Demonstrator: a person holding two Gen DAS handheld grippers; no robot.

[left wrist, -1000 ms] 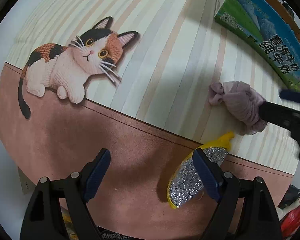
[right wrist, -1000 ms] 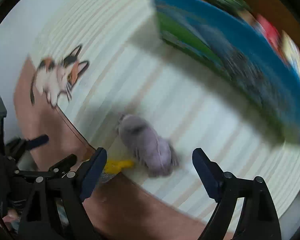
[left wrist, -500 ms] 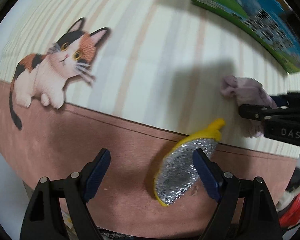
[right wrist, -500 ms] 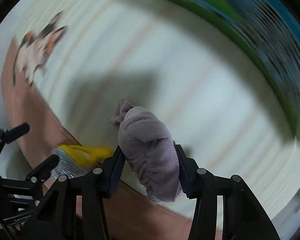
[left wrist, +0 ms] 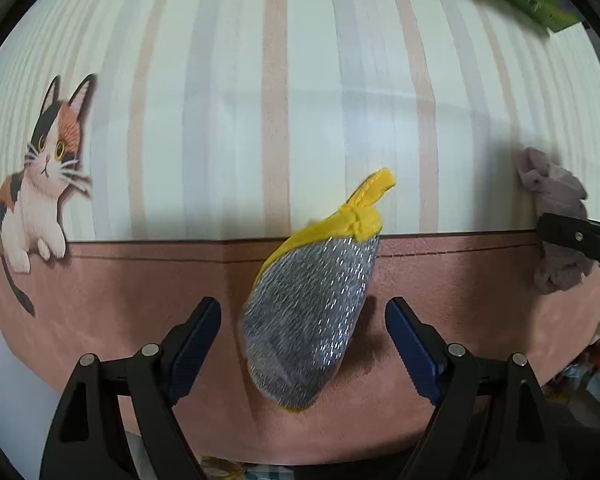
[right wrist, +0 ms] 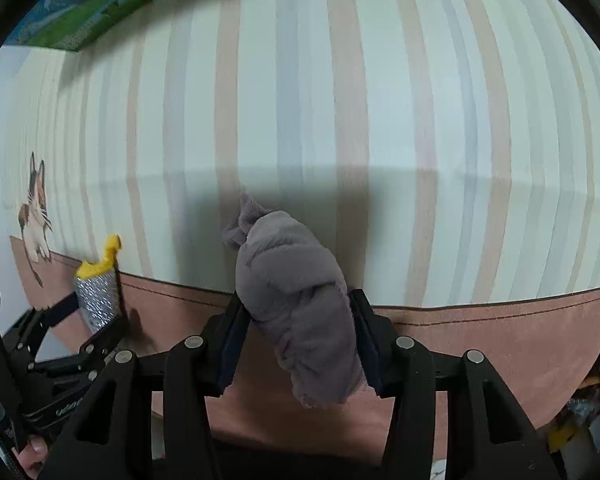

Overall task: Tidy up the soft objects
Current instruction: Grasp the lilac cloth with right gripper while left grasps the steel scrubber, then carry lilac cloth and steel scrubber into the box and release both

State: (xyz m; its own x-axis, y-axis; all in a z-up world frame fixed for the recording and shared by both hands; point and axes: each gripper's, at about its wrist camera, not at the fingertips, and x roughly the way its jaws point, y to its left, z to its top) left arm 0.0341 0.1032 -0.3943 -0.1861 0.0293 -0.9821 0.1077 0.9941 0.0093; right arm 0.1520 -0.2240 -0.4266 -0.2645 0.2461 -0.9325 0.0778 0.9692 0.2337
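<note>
- The rolled mauve sock (right wrist: 300, 300) sits clamped between the two fingers of the right gripper (right wrist: 298, 336), its knotted end pointing forward over the seam where the striped cloth (right wrist: 380, 100) meets the pink suede band (right wrist: 500, 332).
- In the left wrist view the same sock (left wrist: 556, 216) shows at the right edge, pinched by a black finger.
- The silver glitter pouch with yellow trim (left wrist: 312, 308) lies on the pink band (left wrist: 120, 300), its yellow tab reaching onto the stripes.
- The left gripper (left wrist: 302, 344) has its fingers spread wide, one on each side of the pouch's lower half, not touching it.
- A calico cat print (left wrist: 40, 184) sits far left on the cloth.
- A green and blue carton (right wrist: 100, 12) lies at the far edge.
</note>
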